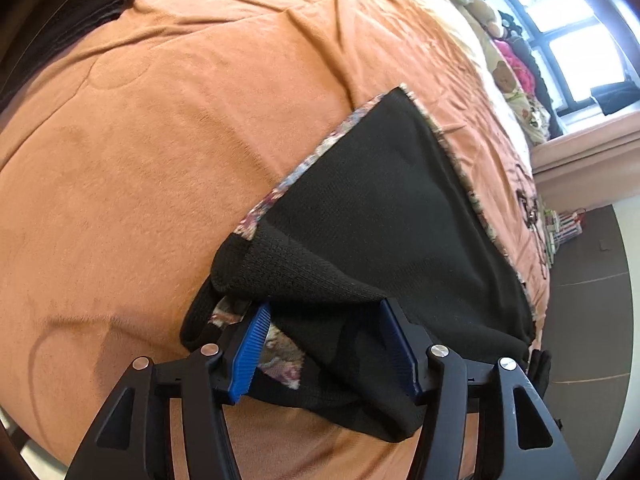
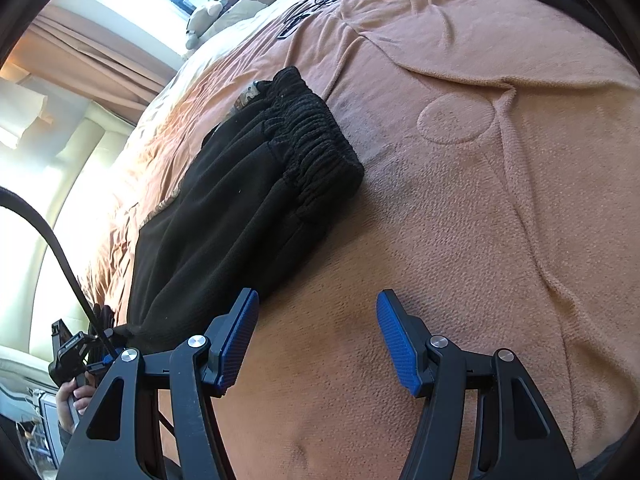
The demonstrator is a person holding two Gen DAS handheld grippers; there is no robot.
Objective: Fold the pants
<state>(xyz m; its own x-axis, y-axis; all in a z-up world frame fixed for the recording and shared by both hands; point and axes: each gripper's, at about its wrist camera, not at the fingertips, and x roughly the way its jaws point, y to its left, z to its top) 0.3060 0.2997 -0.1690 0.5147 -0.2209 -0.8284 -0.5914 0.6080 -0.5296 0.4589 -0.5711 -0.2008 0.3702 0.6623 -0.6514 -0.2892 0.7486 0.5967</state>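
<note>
Black knit pants (image 1: 380, 208) with a floral lining edge (image 1: 304, 168) lie folded on the orange blanket (image 1: 160, 120). My left gripper (image 1: 324, 306) stands open astride the near end of the pants; a loose fold of black cloth lies between its blue pads (image 1: 250, 348), which do not squeeze it. In the right wrist view the pants (image 2: 240, 200) stretch away to the upper left, the ribbed waistband (image 2: 316, 140) at the far end. My right gripper (image 2: 317, 294) is open over bare blanket (image 2: 480, 200), its left finger just beside the pants' edge, nothing between its fingers.
Plush toys (image 1: 480, 12) and pillows line the bed's far side under a window (image 1: 560, 20). A dark garment (image 1: 80, 0) lies at the far corner. The bed edge drops to a dark floor (image 1: 592, 300). A hand (image 2: 76, 396) holds the other gripper; a black cable (image 2: 52, 240) arcs above.
</note>
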